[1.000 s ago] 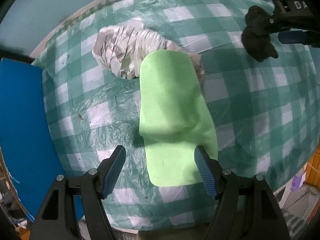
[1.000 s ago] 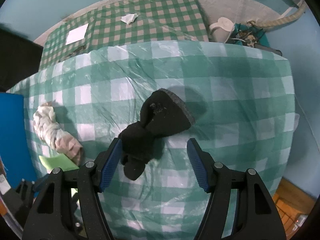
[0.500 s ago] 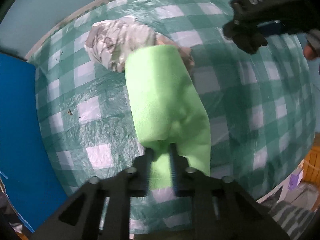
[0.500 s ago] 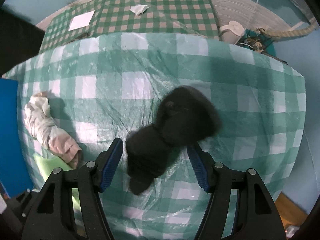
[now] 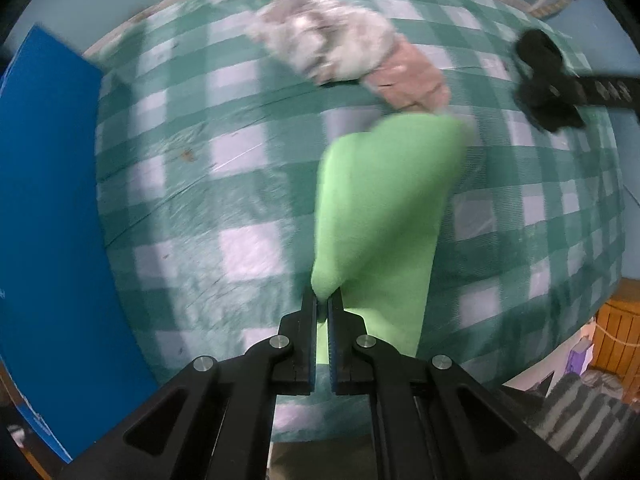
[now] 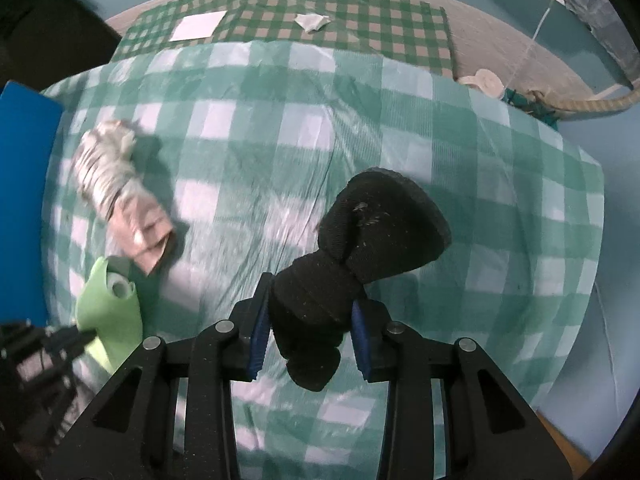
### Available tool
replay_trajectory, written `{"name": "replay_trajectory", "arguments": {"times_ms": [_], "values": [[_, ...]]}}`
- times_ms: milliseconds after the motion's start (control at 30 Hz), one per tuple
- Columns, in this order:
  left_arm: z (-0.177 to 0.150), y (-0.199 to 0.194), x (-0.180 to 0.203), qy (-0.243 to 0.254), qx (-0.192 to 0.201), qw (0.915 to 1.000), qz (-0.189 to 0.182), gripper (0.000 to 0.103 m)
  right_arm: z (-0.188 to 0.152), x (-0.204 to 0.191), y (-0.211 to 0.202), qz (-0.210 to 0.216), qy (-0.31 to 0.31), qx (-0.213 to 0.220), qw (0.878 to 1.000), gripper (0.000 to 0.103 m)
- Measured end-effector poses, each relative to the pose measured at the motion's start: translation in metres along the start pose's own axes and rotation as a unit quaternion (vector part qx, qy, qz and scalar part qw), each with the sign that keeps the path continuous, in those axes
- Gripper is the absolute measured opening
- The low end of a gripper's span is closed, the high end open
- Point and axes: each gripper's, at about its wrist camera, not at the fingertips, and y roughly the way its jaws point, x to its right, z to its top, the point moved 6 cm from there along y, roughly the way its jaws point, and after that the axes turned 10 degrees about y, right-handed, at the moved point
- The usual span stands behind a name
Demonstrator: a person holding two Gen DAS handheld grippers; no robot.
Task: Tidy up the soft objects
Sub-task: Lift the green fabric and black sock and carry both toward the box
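Note:
My left gripper [image 5: 322,304] is shut on the near end of a bright green cloth [image 5: 384,208], which hangs lifted over the green-checked tablecloth [image 5: 200,184]. My right gripper [image 6: 308,312] is shut on a rolled black sock [image 6: 360,248] and holds it above the tablecloth; the sock [image 5: 544,84] also shows at the far right of the left wrist view. A rolled grey-and-pink patterned cloth [image 5: 344,48] lies on the table beyond the green cloth; it also shows at the left of the right wrist view [image 6: 120,200], with the green cloth [image 6: 112,312] below it.
A blue board [image 5: 44,220] stands along the table's left side. A second, smaller-checked cloth [image 6: 288,20] with white papers [image 6: 198,26] lies behind the table. A white cup [image 6: 486,80] and cables sit at the back right. A wooden crate [image 5: 620,340] stands below the right edge.
My left gripper has closed on the green cloth and lifted it off the patterned roll. My right gripper has closed on the black sock and raised it.

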Motion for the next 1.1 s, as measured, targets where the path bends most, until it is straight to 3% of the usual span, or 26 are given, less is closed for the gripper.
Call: {"name": "replay_trajectory", "arguments": {"times_ms": [333,433,500,600,733,833,1100], "values": [[-0.019,-0.008,-0.048,-0.057,0.010,0.9983,-0.002,0.007,-0.029,-0.002,-0.011,0.015,-0.006,0.004,1.000,0.034],[-0.022,-0.005,-0.054,-0.064,0.004,0.9978,-0.016,0.024,-0.034,-0.006,-0.011,0.017,-0.009,0.003,1.000,0.034],[-0.009,-0.001,-0.060,-0.060,-0.002,0.9981,-0.017,0.047,-0.036,-0.005,-0.011,0.019,-0.006,0.002,1.000,0.034],[-0.008,-0.004,-0.056,-0.050,0.028,0.9978,-0.032,0.069,-0.038,-0.006,-0.012,0.022,-0.001,0.002,1.000,0.034],[0.001,-0.012,-0.039,-0.021,0.055,0.9973,-0.044,0.072,-0.042,-0.007,-0.014,0.021,-0.001,0.003,1.000,0.034],[0.012,-0.005,-0.024,0.002,0.045,0.9979,-0.046,0.072,-0.043,-0.006,-0.015,0.021,0.003,0.003,1.000,0.034],[0.022,0.028,-0.017,0.044,0.012,0.9989,-0.006,0.073,-0.047,-0.007,-0.017,0.023,0.010,0.004,1.000,0.034]]}}
